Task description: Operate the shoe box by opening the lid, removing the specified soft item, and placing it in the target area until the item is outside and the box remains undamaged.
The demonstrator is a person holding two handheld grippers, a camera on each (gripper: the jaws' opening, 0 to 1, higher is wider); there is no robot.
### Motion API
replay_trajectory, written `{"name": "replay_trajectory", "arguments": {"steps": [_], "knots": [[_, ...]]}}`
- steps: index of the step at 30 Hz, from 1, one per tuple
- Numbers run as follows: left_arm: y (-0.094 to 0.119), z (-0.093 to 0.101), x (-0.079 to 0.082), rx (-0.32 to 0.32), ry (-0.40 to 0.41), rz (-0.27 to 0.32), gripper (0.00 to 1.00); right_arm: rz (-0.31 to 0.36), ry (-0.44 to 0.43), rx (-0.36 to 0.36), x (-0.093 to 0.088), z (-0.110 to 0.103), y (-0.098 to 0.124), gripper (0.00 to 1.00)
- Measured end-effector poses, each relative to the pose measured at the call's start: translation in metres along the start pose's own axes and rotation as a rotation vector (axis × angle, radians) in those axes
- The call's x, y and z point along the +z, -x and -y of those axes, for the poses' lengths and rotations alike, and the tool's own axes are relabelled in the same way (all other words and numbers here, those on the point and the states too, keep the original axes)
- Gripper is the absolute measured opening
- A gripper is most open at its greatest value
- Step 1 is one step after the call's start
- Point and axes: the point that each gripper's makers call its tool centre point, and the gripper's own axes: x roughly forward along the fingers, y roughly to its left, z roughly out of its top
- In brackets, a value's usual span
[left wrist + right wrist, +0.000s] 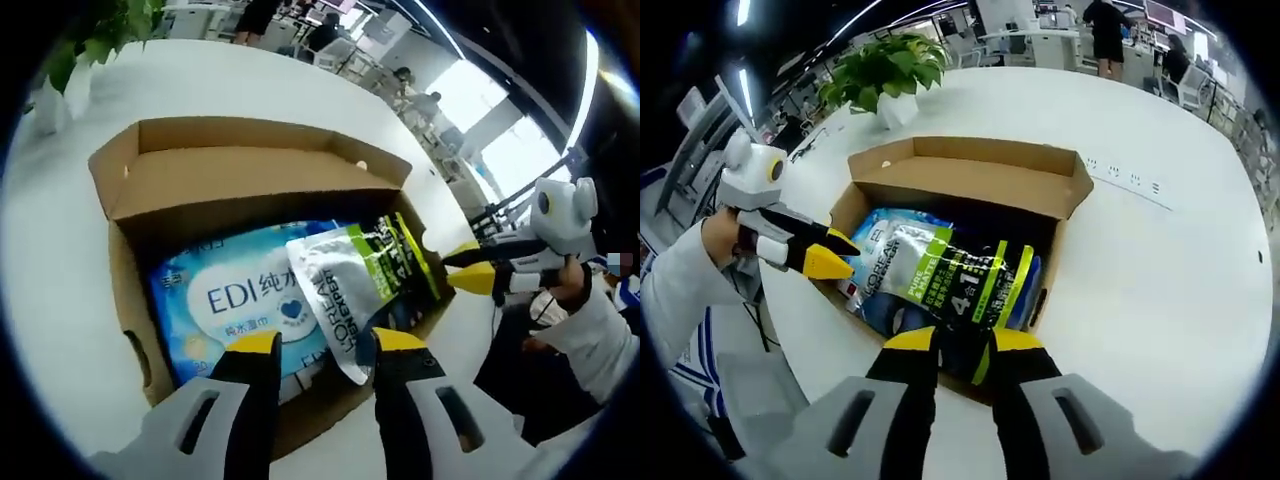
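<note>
An open cardboard shoe box [250, 180] [980, 175] sits on the white table with its lid folded back. Inside lies a blue wipes pack [230, 290] [880, 225]. Over it lies a silver, green and black soft pouch [350, 280] [950, 275], reaching past the box walls at both ends. My left gripper [328, 342] [838, 253] is open, and the pouch's silver corner lies between its jaws against the right one. My right gripper [962, 340] [458, 268] is shut on the pouch's dark end.
The round white table [1160, 260] spreads wide around the box, with small sockets [1120, 172] set in it. A potted plant [885, 65] [110, 25] stands beyond the box. The person's white sleeve [600, 330] [680, 280] shows. Desks and people are far behind.
</note>
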Motion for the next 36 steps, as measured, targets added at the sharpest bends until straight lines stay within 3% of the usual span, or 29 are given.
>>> {"name": "replay_trajectory", "arguments": {"steps": [21, 27, 36], "knots": [[-0.017, -0.007, -0.001, -0.026, 0.06, 0.035, 0.19, -0.001, 0.001, 0.005, -0.002, -0.002, 0.001, 0.13], [-0.017, -0.003, 0.002, -0.037, 0.02, 0.045, 0.02, -0.004, 0.005, -0.002, -0.003, 0.0, 0.001, 0.12], [-0.015, -0.005, 0.007, -0.036, 0.006, 0.049, 0.0, -0.007, 0.006, -0.003, -0.004, 0.0, -0.001, 0.12]]}}
